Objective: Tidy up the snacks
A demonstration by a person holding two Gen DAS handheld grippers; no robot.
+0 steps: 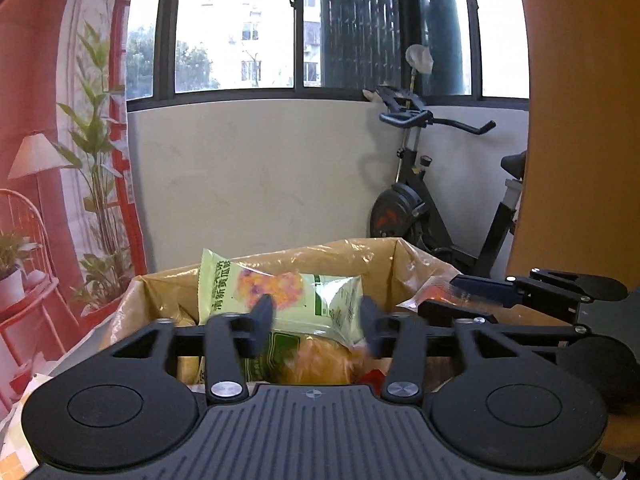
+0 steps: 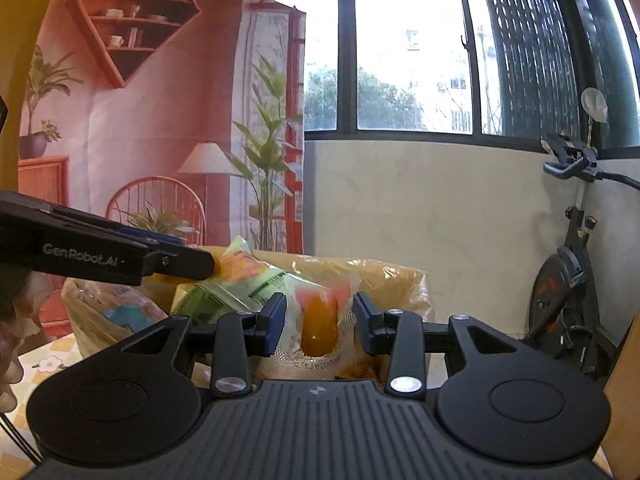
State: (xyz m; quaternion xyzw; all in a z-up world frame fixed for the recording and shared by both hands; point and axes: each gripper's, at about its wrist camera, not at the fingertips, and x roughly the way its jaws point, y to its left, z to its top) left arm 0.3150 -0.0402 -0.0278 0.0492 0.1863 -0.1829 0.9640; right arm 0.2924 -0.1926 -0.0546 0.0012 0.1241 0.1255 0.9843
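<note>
The left gripper point(image 1: 316, 316) hovers over a cardboard box point(image 1: 400, 252) lined with clear plastic, its fingers point(image 1: 262, 314) spread apart with a light green snack bag point(image 1: 280, 296) between them; the bag's right end is blurred, and I cannot tell whether either finger touches it. The green bag lies tilted across the top of the box's contents, resting on a yellow-orange packet point(image 1: 316, 360) below it at 6 o'clock. In the same view the right gripper point(image 1: 460, 296) reaches in from 3 o'clock over the box's right side, beside an orange-red packet point(image 1: 434, 292).

From the right wrist camera, the right gripper point(image 2: 320, 320) has its fingers point(image 2: 276, 320) parted on either side of a clear pouch with an orange filling point(image 2: 320, 324), which stands roughly upright in the gap; contact cannot be judged, since the pouch is motion-blurred. The green snack bag point(image 2: 240, 284) sits at 10 o'clock from that pouch, and the left gripper point(image 2: 200, 264) comes in from 9 o'clock just above it. The box point(image 2: 400, 280) stands on a table point(image 2: 44, 360) covered with a yellow-checked, flowered cloth. Behind the box are a pale wall, a dark-framed window point(image 2: 400, 60), a printed backdrop of a red room point(image 2: 160, 120) at 10 o'clock and an exercise bike point(image 2: 568, 280) at 3 o'clock
</note>
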